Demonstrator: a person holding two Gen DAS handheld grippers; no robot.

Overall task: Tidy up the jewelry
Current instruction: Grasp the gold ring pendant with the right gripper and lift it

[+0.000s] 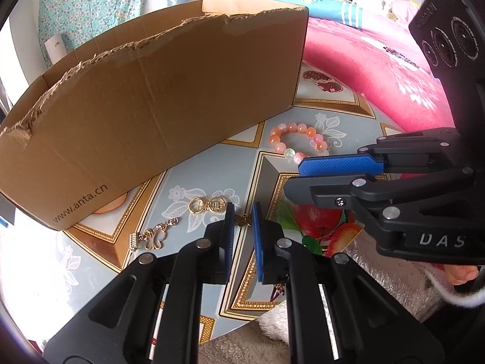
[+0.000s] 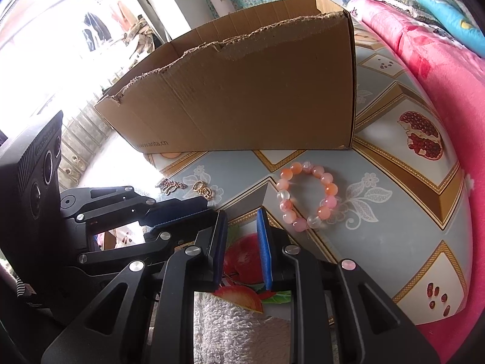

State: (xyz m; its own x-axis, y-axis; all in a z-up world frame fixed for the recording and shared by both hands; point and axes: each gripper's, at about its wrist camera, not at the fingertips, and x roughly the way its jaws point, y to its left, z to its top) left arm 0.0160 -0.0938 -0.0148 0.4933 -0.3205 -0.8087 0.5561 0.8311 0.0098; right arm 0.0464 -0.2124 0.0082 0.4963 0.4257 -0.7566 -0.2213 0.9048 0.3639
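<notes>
While both grippers hover low over the patterned tablecloth (image 2: 394, 212), the left gripper (image 1: 243, 217) has its jaws narrowly parted around a small butterfly charm (image 1: 245, 220), pads not visibly pressing. The right gripper (image 2: 242, 223) stands slightly parted, empty. A pink bead bracelet (image 2: 306, 195) lies centre-right, below the cardboard box (image 2: 242, 91).

Pink bead bracelet (image 2: 306, 194) and gold charms (image 1: 209, 205) lie beside cardboard box (image 1: 151, 115)
</notes>
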